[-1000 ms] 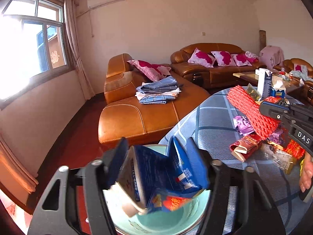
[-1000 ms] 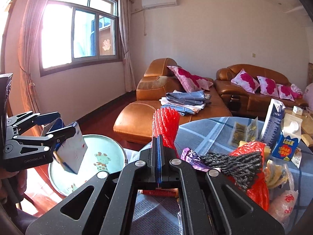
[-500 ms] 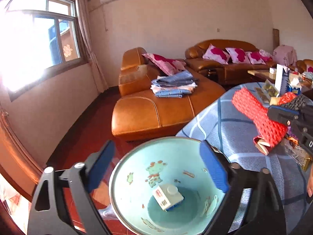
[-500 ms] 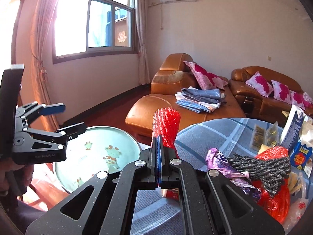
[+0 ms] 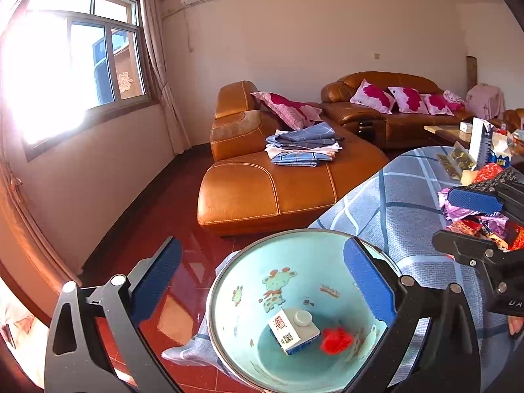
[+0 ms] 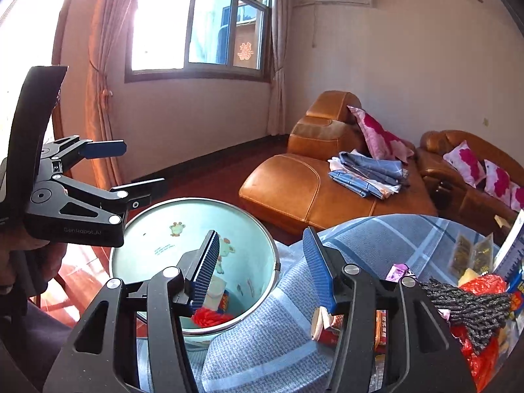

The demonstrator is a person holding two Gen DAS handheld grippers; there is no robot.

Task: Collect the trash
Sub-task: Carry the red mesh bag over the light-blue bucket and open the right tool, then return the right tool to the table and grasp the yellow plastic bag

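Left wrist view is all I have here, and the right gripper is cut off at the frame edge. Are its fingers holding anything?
Observer: No. In the right wrist view the right gripper has its fingers wide apart with nothing between them.
Operator: Where is it pointing?
Observer: It straddles the edge. One finger lies over the mouth of the bin, the other over the tablecloth.
Operator: And how does my own gripper sit relative to the bin?
Observer: Seen from the side, the left gripper hangs above the bin's rim without touching it. Its fingers are open and empty.
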